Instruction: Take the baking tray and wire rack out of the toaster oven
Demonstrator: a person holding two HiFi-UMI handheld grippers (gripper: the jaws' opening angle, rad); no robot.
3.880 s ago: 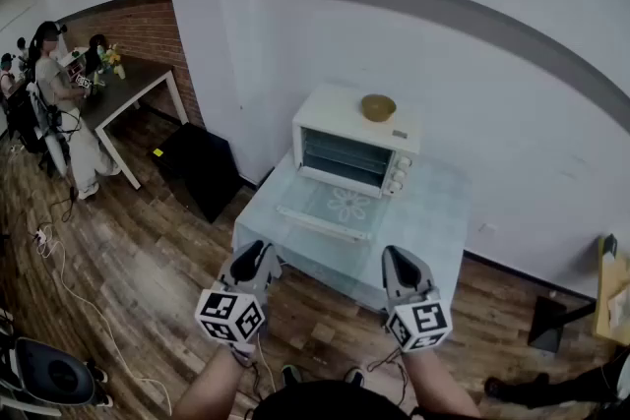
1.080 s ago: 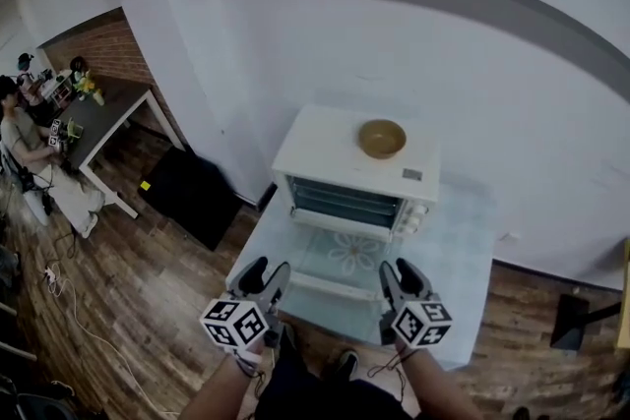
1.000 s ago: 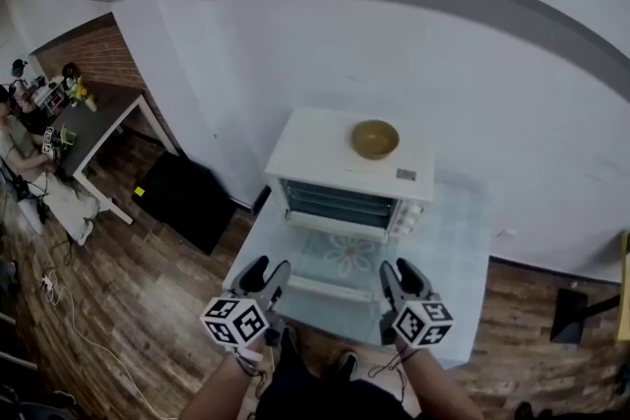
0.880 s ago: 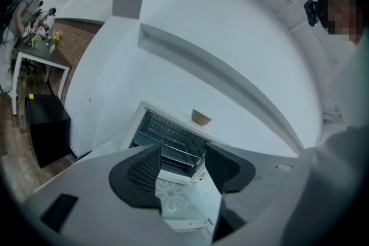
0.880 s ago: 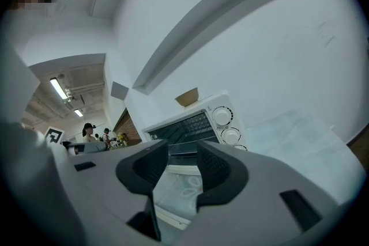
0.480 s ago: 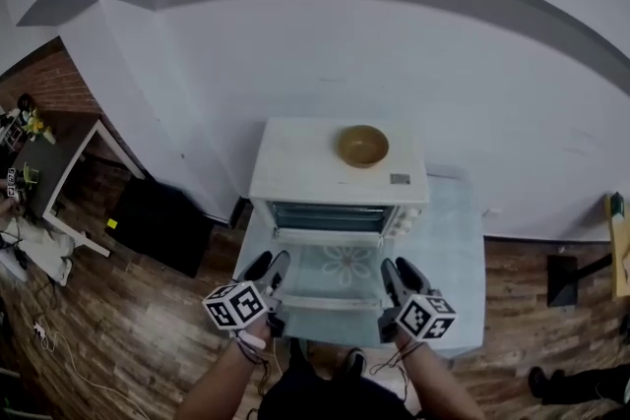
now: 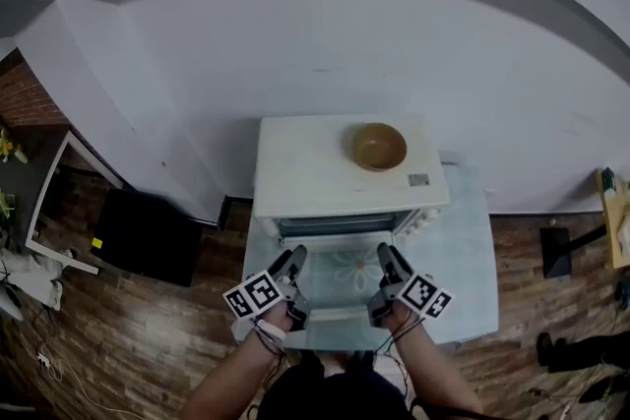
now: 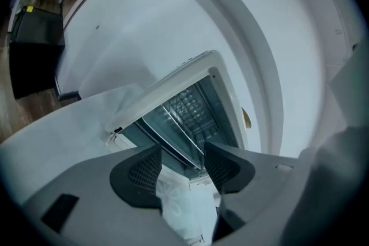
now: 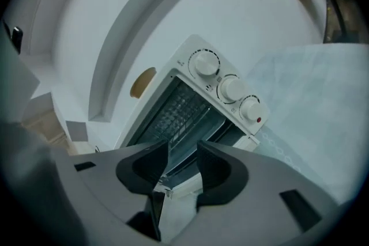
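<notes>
Straight ahead of both pairs of jaws, the oven [image 7: 345, 167] stands on the worktop [image 7: 463, 251] with its door [image 7: 343, 272] dropped open and lying flat toward the person. The left gripper [image 7: 293, 259] hovers over the door's left part and the right gripper [image 7: 389, 258] over its right part, each held in a hand, the two set apart with the door's flower print between them. In the left gripper view, the left gripper [image 8: 181, 161] has its jaws spread with nothing pinched; the door glass [image 8: 179, 204] lies below the gap, and the rack [image 8: 190, 106] sits beyond the jaw tips, inside the oven cavity. In the right gripper view, the right gripper [image 9: 182, 167] also has its jaws parted and bare, the gap narrower; past their tips the rack [image 9: 176, 106] lies in the cavity, and a smooth sheet just under it at the mouth looks like the tray [image 9: 202, 127], though I cannot be sure. Neither pair of jaws touches rack or tray. Three knobs [image 9: 230, 88] run down the oven's front, beyond and to the right of the right jaws. A bowl [image 7: 379, 146] rests on the oven's top, farther off than the cavity and nearer the right jaws than the left
</notes>
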